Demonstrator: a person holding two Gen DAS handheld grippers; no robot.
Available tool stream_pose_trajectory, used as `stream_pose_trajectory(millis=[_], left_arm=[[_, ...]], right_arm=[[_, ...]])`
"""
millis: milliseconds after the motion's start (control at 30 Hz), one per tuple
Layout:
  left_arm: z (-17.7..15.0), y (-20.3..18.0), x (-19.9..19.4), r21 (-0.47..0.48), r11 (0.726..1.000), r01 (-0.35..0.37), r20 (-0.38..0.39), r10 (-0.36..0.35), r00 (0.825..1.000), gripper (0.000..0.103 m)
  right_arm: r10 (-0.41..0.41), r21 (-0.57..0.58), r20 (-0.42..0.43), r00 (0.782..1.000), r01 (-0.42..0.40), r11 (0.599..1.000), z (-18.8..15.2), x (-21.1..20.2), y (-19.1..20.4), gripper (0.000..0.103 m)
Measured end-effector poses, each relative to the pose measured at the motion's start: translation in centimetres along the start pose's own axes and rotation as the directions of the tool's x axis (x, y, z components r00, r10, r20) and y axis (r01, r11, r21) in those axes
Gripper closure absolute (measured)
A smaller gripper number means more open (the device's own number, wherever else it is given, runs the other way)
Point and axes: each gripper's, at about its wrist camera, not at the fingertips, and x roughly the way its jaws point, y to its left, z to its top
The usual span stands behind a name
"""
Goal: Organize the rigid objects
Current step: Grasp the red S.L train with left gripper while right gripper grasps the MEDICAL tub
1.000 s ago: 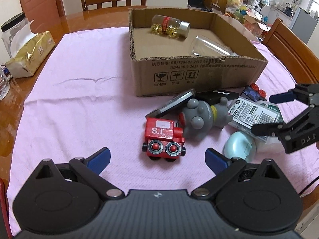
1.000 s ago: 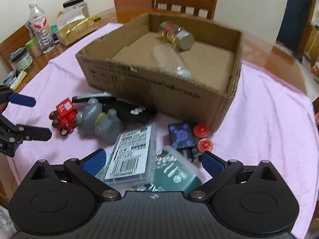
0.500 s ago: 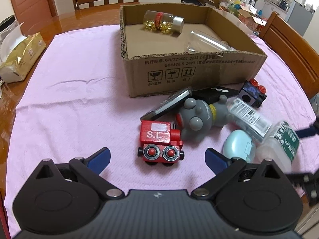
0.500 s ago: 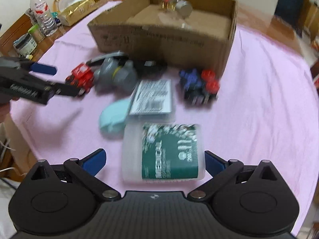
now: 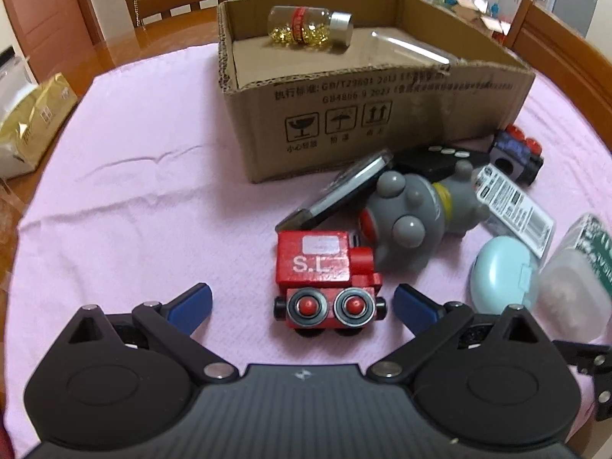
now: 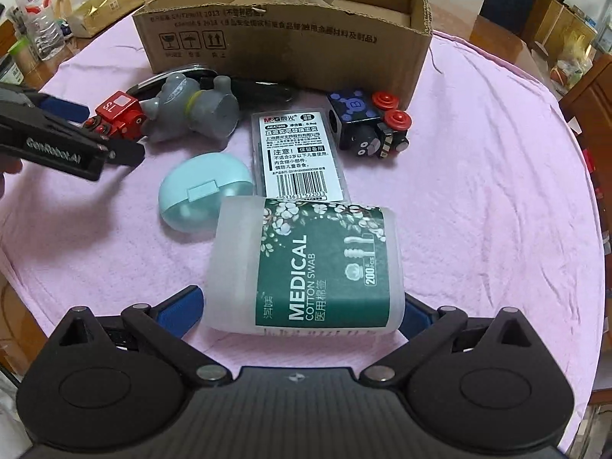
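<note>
left gripper [image 5: 302, 300] jaws apart at 1 red toy train [image 5: 325, 264] | right gripper [image 6: 302, 306] jaws apart around 1 cotton swab tub [image 6: 306, 264] | cardboard box [image 5: 382, 114]: 1 capsule bottle [image 5: 310, 28]

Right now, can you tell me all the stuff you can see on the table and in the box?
Cardboard box: 1, brown, far side of the pink cloth.
Pill bottle: 1, clear with gold capsules, lying inside the box.
Clear plastic item: 1, inside the box; kind unclear.
Toy train: 1, red, between the left gripper's fingers.
Rubber toy: 1, grey, beside the train.
Toy train car: 1, dark blue with red wheels, by the box.
Labelled flat case: 1, clear, mid-cloth.
Round case: 1, pale blue.
Cotton swab tub: 1, translucent with green label, between the right gripper's fingers.
Left gripper: open.
Right gripper: open.
</note>
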Motion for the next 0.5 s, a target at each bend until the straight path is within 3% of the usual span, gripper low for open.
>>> stream_pose_trajectory(millis=[367, 433, 500], left_arm=[[0.3, 0.3, 0.5, -0.009, 1.0, 0.008, 0.01, -0.008, 1.0, 0.001], [0.5, 0.2, 0.5, 0.016, 1.0, 0.011, 0.014, -0.011, 1.0, 0.01], [0.6, 0.0, 0.0, 0.044, 0.999, 0.017, 0.022, -0.018, 1.0, 0.025]], right_arm=[[-0.009, 0.019, -0.031, 0.999, 0.009, 1.0, 1.0, 0.5, 0.1, 0.0], [-0.008, 0.018, -0.028, 1.0, 0.008, 1.0, 1.2, 0.6, 0.1, 0.0], [-0.011, 0.023, -0.024, 1.0, 0.011, 1.0, 1.2, 0.6, 0.1, 0.0]])
